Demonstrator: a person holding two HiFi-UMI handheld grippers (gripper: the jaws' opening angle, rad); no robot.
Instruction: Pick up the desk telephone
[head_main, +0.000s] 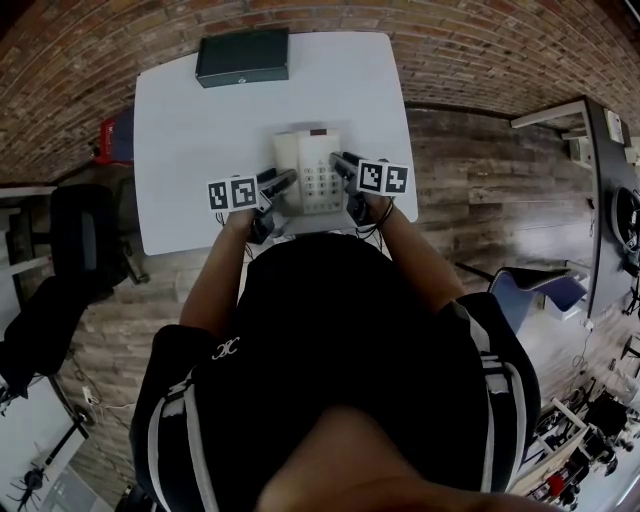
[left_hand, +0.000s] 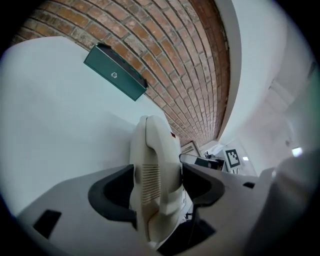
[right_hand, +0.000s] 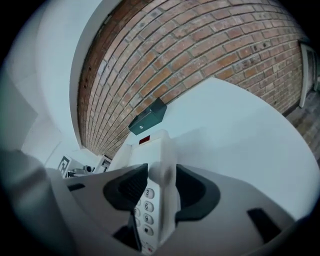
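A cream desk telephone (head_main: 310, 170) rests near the front edge of the white table (head_main: 200, 120). My left gripper (head_main: 285, 182) straddles its left side, where the handset lies. My right gripper (head_main: 340, 160) straddles its right side by the keypad. In the left gripper view the handset side of the phone (left_hand: 155, 165) fills the gap of the left gripper (left_hand: 157, 187), whose jaws stand wide around it. In the right gripper view the phone's keypad edge (right_hand: 155, 150) stands between the wide jaws of the right gripper (right_hand: 161, 187). Neither pair of pads visibly presses on it.
A dark green flat box (head_main: 242, 57) lies at the table's far edge, seen also in the left gripper view (left_hand: 115, 72) and the right gripper view (right_hand: 147, 116). A black chair (head_main: 85, 240) stands left of the table. A blue chair (head_main: 535, 295) is at the right.
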